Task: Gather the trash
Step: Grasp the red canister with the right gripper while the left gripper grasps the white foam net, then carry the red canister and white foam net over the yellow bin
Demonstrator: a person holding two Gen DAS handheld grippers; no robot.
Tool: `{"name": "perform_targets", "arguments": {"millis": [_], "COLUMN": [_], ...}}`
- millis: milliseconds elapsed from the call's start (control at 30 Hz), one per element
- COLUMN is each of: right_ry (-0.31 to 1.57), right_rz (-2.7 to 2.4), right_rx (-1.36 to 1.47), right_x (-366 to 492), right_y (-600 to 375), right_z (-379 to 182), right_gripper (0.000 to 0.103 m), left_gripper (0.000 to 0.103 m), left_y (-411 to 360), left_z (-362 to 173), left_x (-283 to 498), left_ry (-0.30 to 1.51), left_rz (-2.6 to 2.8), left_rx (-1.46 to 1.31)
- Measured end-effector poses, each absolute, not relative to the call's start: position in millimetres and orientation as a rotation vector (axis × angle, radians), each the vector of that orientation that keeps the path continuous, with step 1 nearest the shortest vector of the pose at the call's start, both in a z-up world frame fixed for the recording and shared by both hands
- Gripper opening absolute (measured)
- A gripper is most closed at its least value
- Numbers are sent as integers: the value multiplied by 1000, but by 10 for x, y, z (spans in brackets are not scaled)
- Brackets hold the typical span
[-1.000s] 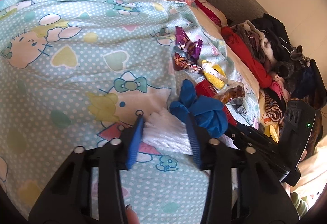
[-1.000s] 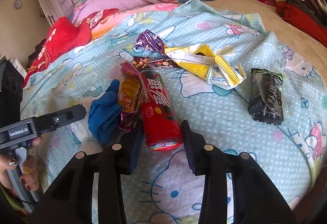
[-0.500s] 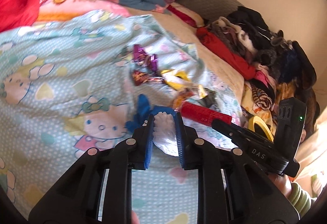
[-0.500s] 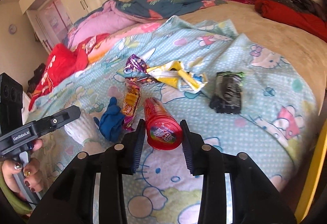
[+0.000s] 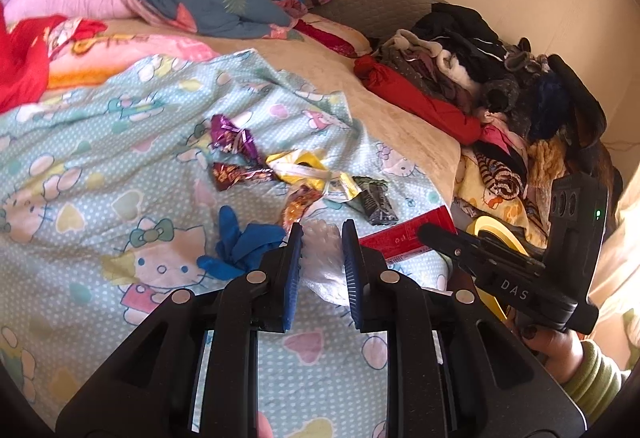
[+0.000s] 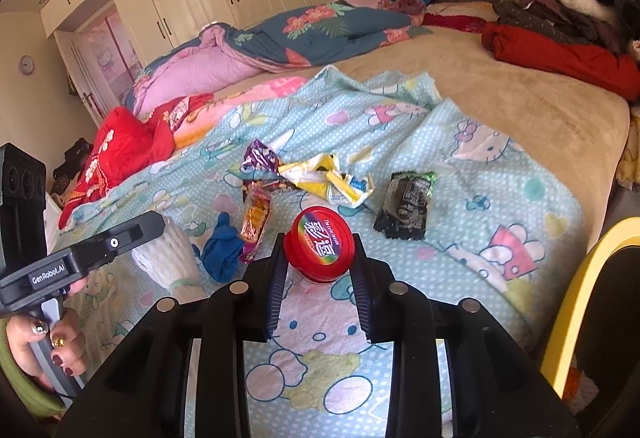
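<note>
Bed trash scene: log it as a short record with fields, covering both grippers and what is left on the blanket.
left gripper: shut on white foam net, lifted off the blanket
right gripper: shut on red tube, lid toward camera
on blanket: purple wrapper, yellow wrapper, black packet, orange snack bag, blue glove
bin: yellow rim at right edge
clothes pile: far side of bed

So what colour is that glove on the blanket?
Blue glove, clearest in the left wrist view.
</note>
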State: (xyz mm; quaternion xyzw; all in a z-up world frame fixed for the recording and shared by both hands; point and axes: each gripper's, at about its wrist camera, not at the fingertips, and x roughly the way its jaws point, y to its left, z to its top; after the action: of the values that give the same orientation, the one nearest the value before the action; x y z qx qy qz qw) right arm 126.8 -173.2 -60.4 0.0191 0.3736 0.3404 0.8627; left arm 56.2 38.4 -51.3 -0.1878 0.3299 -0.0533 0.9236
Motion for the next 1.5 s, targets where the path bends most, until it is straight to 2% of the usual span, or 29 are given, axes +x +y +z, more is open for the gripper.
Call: {"name": "perform_targets", "arguments": {"millis": [1500], "right_ry": [659], "right_rz": [490], "right_rx": [222], "right_x": [1262], "right_y": [-3026], "right_z": [39], "right_gripper": [28], "left_gripper": [14], "left_y": [-736], "left_z": [-69], "left_x": [762], "left_ry": [607], "left_rz": [-293], "left_rx": [-260]}}
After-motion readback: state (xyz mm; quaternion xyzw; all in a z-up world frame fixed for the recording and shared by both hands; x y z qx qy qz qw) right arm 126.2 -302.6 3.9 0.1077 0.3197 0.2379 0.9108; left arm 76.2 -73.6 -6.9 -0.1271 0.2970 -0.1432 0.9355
